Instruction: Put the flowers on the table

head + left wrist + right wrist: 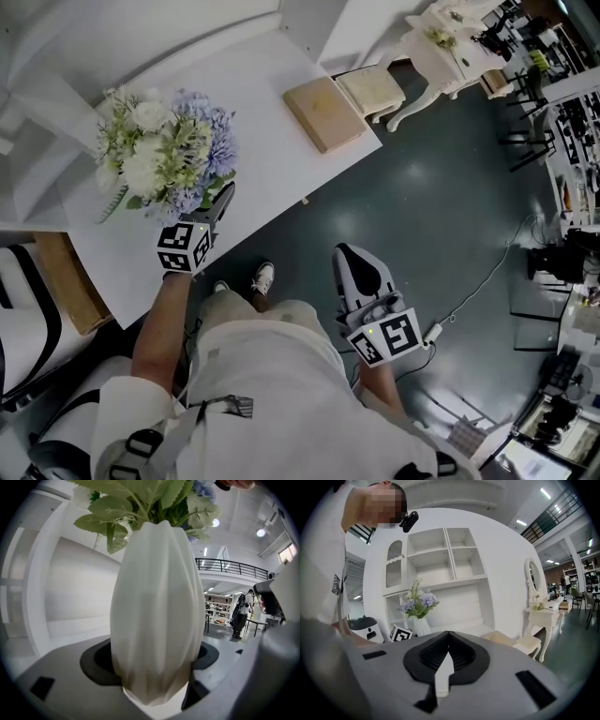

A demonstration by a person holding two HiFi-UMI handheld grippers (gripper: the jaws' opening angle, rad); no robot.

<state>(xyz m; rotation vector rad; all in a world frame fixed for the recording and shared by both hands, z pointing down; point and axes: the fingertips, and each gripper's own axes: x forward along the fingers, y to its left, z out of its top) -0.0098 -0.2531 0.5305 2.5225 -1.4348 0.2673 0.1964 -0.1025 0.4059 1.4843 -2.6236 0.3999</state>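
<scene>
A bunch of white and pale blue flowers [167,152] hangs over the near part of the white table [272,80]. The stems stand in a white ribbed vase [157,616], which fills the left gripper view. My left gripper [222,199] is shut on that vase, its jaws pressed against the lower body. In the head view the blooms hide the vase. The right gripper view shows the flowers [418,604] and vase [423,626] from the side, in front of white shelves. My right gripper [345,255] is shut and empty, held over the dark floor to the right of the table.
Two flat wooden blocks [323,112] [372,89] lie at the table's far right corner. A white dressing table [448,52] stands beyond them. A white shelf unit [440,559] backs the table. A wooden panel [70,281] leans at the left.
</scene>
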